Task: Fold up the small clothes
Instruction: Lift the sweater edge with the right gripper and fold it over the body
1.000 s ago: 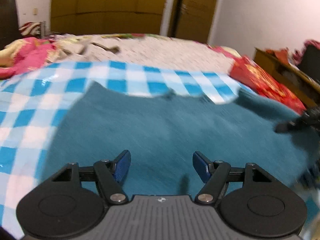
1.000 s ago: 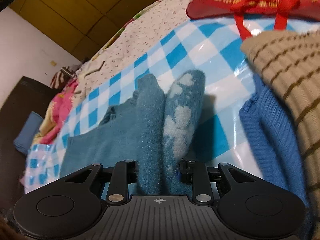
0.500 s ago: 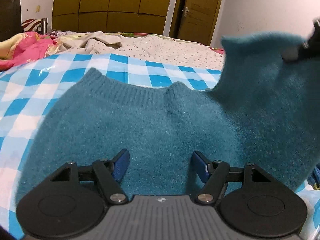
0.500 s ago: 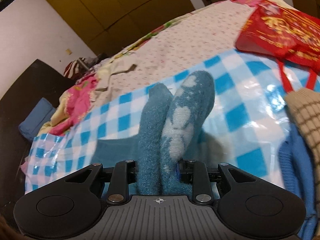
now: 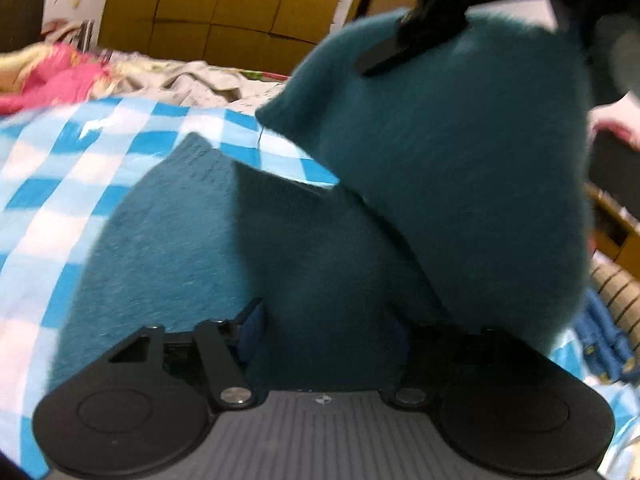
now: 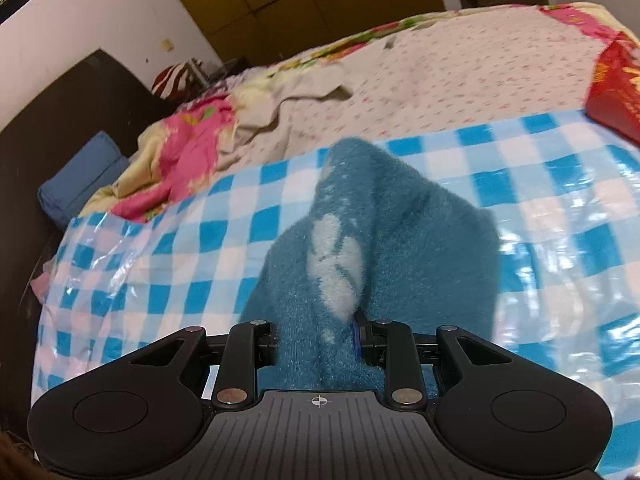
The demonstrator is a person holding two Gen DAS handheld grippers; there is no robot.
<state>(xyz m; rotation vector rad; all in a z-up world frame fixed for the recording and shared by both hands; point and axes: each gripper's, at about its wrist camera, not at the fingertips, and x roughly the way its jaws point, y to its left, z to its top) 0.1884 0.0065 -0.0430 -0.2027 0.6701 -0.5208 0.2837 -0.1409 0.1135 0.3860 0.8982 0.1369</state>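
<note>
The teal sweater [image 5: 168, 248] is found on the checked sheet [image 5: 44, 184] spread over the bed. Its flat part is laid with the ribbed edge toward the far side of the sheet, so that it runs away from the left gripper [image 5: 324, 324] toward the wardrobe [image 5: 224, 4]. One end is raised off the sheet and carried over the flat part, hanging as a broad flap at the right of the left wrist view.

The raised end is clamped in the right gripper [image 6: 318, 340]; its jaws are closed on a bunched fold of the sweater [image 6: 320, 280], which stretches forward and down from the fingers to the sheet [image 6: 160, 280]. A pale pattern is seen on the inner face of that fold. The right gripper is also seen from the left wrist view, at the top of the flap, tilted downward.

The left gripper is held low over the near edge of the sweater, pointing forward and somewhat down. Its jaws are closing with sweater fabric between them; the fingertips are shadowed by the flap, and contact cannot be told.

A red bag [image 6: 616, 88] lies at the far right corner of the sheet.
</note>
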